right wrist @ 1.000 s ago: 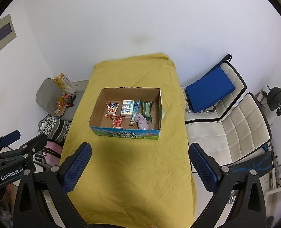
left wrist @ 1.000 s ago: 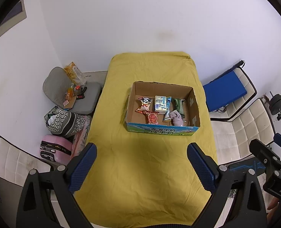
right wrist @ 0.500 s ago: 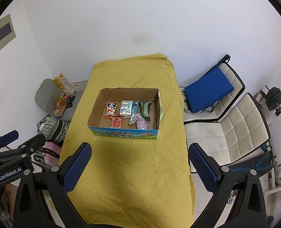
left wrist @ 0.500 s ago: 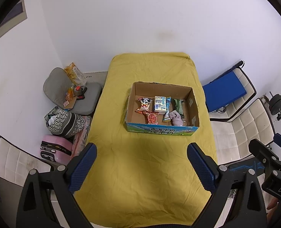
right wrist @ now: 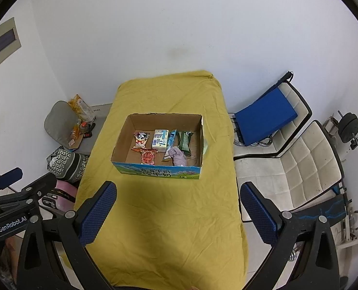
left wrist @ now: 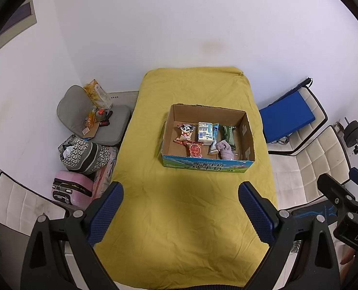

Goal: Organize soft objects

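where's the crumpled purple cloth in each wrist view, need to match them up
Left wrist: the purple cloth lies in the cardboard box, near its front right corner, right of picture centre.
Right wrist: the purple cloth sits at picture centre, by the box's front wall.
Shared landmark: the red snack packet to the left of the cloth in both views.

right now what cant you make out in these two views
- Underside of the lilac crumpled cloth and the open brown cardboard box floor nearest the camera: hidden by its blue printed front wall, both views.
- Print on the white-and-blue carton: too small.
- Table under the yellow wrinkled cover: fully draped.
- Right hand-held gripper: cut off by the left view's edge.
- Left hand-held gripper: open, holding nothing.
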### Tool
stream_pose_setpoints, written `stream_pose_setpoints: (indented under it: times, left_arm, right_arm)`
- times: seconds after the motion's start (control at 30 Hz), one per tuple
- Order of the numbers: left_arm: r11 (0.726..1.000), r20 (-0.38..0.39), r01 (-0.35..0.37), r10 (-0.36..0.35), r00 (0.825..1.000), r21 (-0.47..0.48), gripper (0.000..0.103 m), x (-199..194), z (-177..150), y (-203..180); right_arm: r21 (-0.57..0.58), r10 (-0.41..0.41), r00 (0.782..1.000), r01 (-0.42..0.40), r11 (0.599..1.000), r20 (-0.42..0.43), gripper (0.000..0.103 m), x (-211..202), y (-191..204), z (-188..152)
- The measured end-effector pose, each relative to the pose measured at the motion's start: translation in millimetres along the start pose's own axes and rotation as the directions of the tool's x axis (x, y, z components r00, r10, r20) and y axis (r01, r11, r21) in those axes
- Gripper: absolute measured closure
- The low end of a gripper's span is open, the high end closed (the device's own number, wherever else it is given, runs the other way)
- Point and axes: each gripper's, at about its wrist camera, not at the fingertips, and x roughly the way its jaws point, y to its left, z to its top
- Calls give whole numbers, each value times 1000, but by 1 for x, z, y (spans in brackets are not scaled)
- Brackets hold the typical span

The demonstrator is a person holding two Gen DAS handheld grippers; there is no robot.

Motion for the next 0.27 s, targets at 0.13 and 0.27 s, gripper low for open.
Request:
stream_pose_setpoints:
  times: [0.13, 0.27]
  left_arm:
    - [1000, 1, 1, -1, 1000, 0, 6, -1, 0, 1]
    - [1000, 5, -6, 6, 1000, -4, 6, -2, 0, 0]
  right_arm:
    - [2, -2, 1000, 2, 1000, 1, 0, -1, -2, 0]
    - [1, -3, 1000, 3, 1000, 0, 0, -2, -2, -2]
